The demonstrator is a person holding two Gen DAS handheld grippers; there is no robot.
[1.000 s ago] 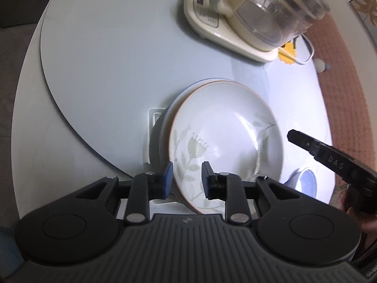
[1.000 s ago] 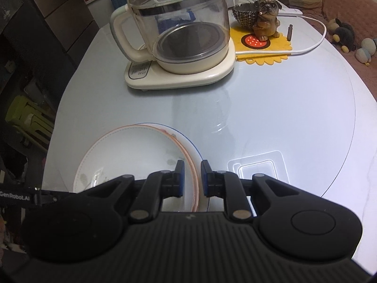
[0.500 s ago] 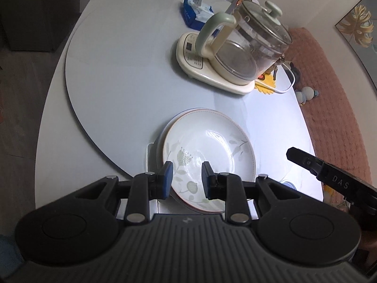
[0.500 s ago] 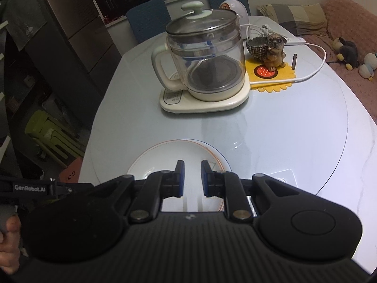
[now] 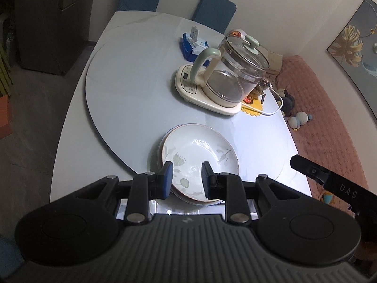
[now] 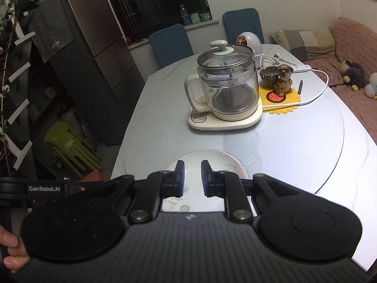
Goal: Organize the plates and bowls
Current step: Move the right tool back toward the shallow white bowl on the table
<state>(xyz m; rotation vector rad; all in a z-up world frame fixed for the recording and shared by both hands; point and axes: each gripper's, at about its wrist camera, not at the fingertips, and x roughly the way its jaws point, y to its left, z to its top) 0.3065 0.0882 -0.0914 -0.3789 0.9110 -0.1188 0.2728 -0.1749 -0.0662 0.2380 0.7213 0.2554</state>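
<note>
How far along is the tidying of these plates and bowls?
Looks done: the floral plate sits atop a stack of plates on the table. In hand: nothing; the left claw and right claw are both empty above it. Left: no loose bowl or plate shows in either view, so it may be nearly finished.

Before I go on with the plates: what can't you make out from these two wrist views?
- Stack under the floral plate: left wrist view shows only rims, so the count is unclear.
- Near edge of the plate: the left hand-held gripper covers it; in the right wrist view the right hand-held gripper does.
- Table nearest us: hidden by both gripper bodies.
- Kettle panel markings: too small.
</note>
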